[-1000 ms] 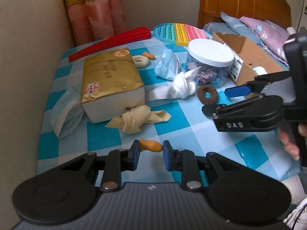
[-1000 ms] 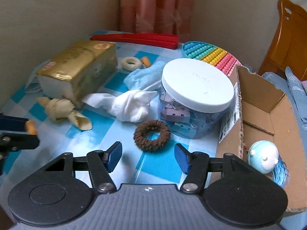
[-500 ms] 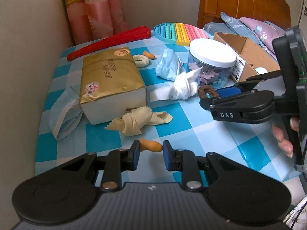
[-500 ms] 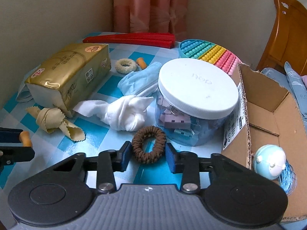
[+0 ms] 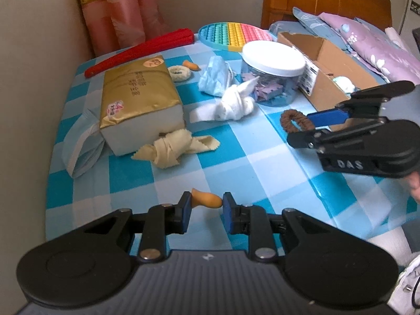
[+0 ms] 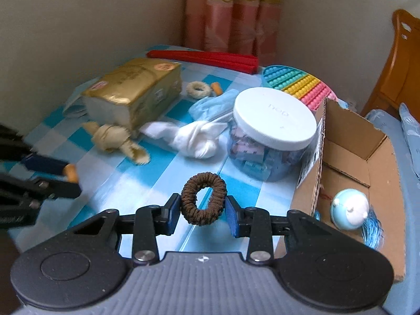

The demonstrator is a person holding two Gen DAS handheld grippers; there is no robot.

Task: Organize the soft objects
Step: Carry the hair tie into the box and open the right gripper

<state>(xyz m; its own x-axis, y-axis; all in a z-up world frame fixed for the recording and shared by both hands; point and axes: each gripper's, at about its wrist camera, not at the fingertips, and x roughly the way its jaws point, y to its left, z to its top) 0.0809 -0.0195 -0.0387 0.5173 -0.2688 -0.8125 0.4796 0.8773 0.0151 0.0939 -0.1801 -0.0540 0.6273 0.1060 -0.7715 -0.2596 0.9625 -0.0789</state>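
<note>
- Pale blue face mask (image 5: 78, 144), flat, tucked against the left end of the gold-wrapped tissue pack (image 5: 136, 92): on the blue-and-white checked tablecloth (image 5: 236, 157), not yet sorted.
- Cream knotted cloth (image 5: 170, 149), just in front of the tissue pack: loose on the cloth, not yet sorted.
- Your left gripper (image 5: 204, 207): its pads are clamped on a small orange foam earplug (image 5: 206, 200), carried clear of the table by my judgement, not yet put anywhere.
- Cream fabric hair ring (image 5: 179, 73) with a second orange earplug (image 5: 191, 65) just beside it, behind the tissue pack: both untouched.
- Crumpled light blue mask (image 5: 214, 78) and white knotted cloth (image 5: 233, 105), touching one another in front of the clear plastic jar with white lid (image 5: 273, 78): left to do.
- Your right gripper (image 6: 202, 210): its jaws have just been closing and now pinch the brown knitted hair tie (image 6: 203, 202), squeezed to an oval and seemingly lifted off the table.
- Open cardboard box (image 6: 349, 162), far right: it holds a pale blue round toy (image 6: 350, 208) and some blue string; I judge it the likely destination.
- Tally: two items in hand, roughly six soft items lying out; early in the job.
</note>
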